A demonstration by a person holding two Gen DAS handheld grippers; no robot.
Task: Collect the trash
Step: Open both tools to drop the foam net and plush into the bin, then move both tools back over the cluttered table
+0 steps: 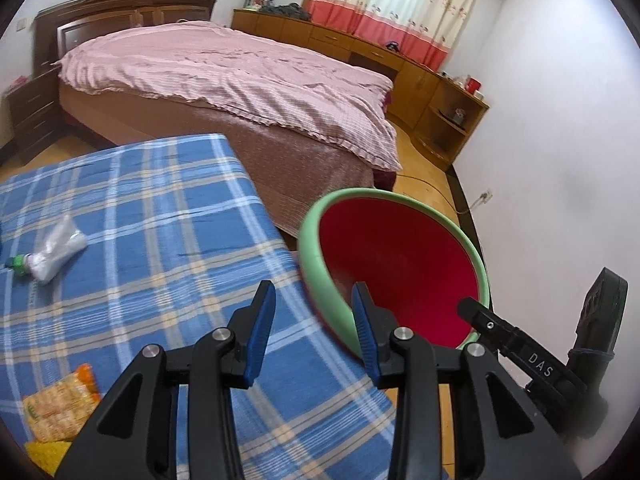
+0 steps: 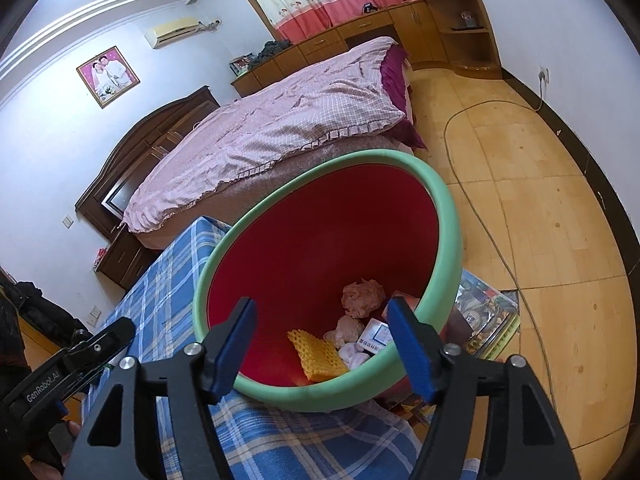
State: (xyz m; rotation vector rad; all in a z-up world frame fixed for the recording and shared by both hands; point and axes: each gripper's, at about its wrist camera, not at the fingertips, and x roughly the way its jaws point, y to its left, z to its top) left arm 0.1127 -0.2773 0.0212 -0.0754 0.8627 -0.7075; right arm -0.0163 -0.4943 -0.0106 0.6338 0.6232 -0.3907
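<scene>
Trash partly gathered in the bin [image 2: 440, 216]
Tissues [image 2: 362, 298] and a yellow wrapper [image 2: 318, 354] are seen inside; a crushed bottle [image 1: 52, 254] is left on the cloth.

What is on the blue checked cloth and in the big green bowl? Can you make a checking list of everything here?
Surface: blue plaid cloth covering a raised surface beside the bed.
Job's things: green basin with a red inside holds crumpled pink paper, a yellow mesh piece and a small white box. A squashed plastic bottle and an orange snack wrapper lie on the cloth.
Clutter: things under a glass top beside the basin.
Grippers: left gripper open, empty; right gripper open, empty, over the basin's near rim.
Cables: cord across the floor to a wall socket.
Surroundings: curtains, wooden cabinets.
</scene>
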